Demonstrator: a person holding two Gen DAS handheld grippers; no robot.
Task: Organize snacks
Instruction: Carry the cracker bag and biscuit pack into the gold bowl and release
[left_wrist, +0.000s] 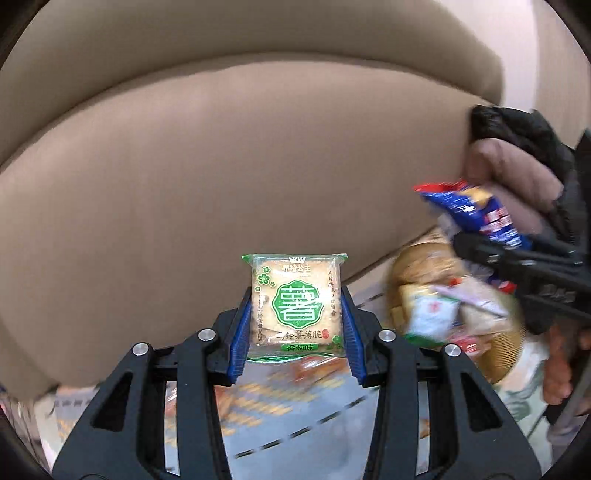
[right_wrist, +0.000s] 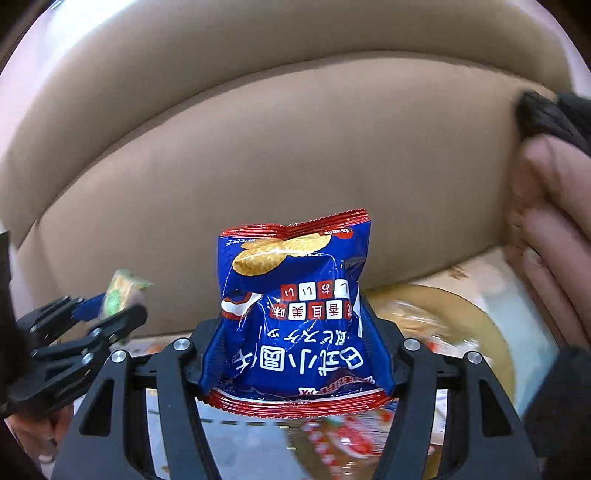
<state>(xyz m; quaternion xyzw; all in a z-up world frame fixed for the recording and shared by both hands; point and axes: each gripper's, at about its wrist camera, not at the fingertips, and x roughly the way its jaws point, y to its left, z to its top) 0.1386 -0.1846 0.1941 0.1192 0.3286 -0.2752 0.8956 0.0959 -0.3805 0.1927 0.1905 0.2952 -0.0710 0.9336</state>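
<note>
your left gripper (left_wrist: 295, 317) is clamped on a square green-and-cream cracker packet (left_wrist: 294, 304), its blue pads (left_wrist: 239, 339) pressing both side edges, the packet upright and lifted off the surface. your right gripper (right_wrist: 297, 339) is closed on a blue chip bag (right_wrist: 291, 314) with red crimped ends, held upside down so the print reads inverted, the fingers squeezing its lower half.

below both tools the surface (left_wrist: 295, 424) is a blur of patterned cloth and orange-printed wrappers. toward its far right edge, a round golden basket (left_wrist: 495, 354) holds a heap of mixed snack packets (left_wrist: 432, 317); from the left wrist view your right gripper hangs just above that basket.

a hand (right_wrist: 546, 236) in a dark sleeve (right_wrist: 554, 118) shows at the right edge. beyond everything, a tan sofa cushion (left_wrist: 221, 166) fills the background.
</note>
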